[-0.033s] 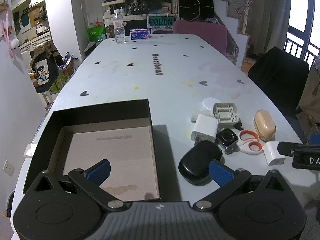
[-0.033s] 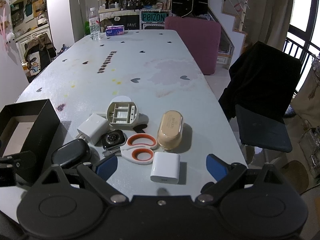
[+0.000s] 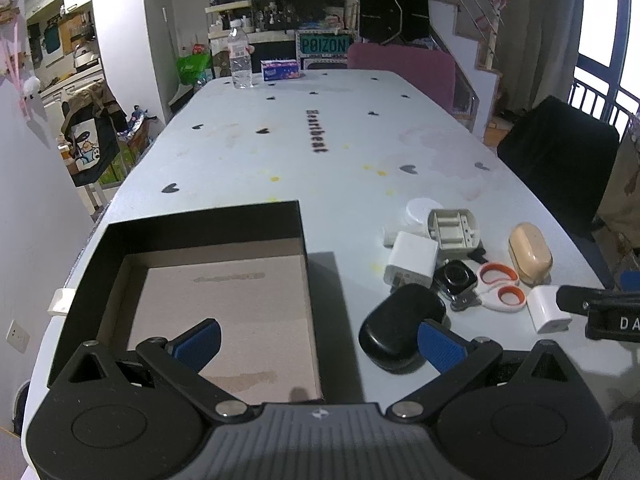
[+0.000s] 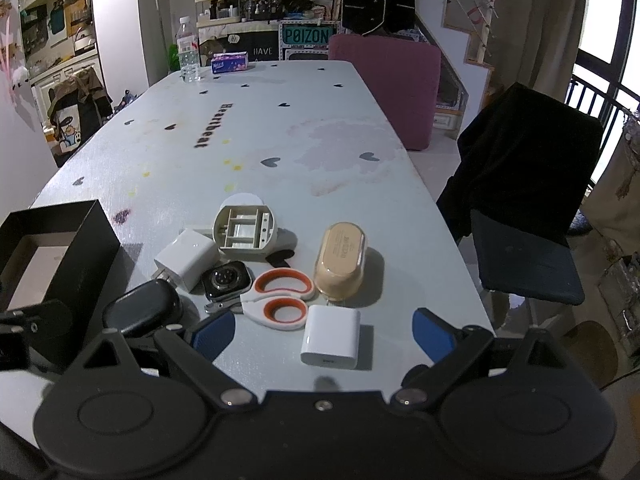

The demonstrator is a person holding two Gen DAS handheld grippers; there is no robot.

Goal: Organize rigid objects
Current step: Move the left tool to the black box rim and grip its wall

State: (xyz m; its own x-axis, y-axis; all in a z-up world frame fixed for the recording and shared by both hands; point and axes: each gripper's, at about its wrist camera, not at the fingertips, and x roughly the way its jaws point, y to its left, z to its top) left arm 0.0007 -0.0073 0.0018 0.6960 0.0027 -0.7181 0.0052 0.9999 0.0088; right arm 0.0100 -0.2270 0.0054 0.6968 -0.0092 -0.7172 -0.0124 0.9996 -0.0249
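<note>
An open black box (image 3: 208, 224) with a brown floor sits at the table's near left; it also shows in the right wrist view (image 4: 76, 236). To its right lie a black oval case (image 3: 396, 328) (image 4: 140, 308), two white chargers (image 3: 410, 258) (image 4: 330, 334), a smartwatch (image 4: 226, 280), orange-handled scissors (image 4: 280, 300), a beige case (image 4: 340, 260) and a grey battery holder (image 4: 246, 226). My left gripper (image 3: 318, 342) is open, straddling the box's right wall. My right gripper (image 4: 324, 332) is open around the near white charger.
A water bottle (image 3: 239, 58) and a tissue pack (image 3: 280, 70) stand at the table's far end. A pink chair (image 4: 386, 80) is at the far right, a black chair (image 4: 528, 184) beside the right edge. The table's near edge runs just below my grippers.
</note>
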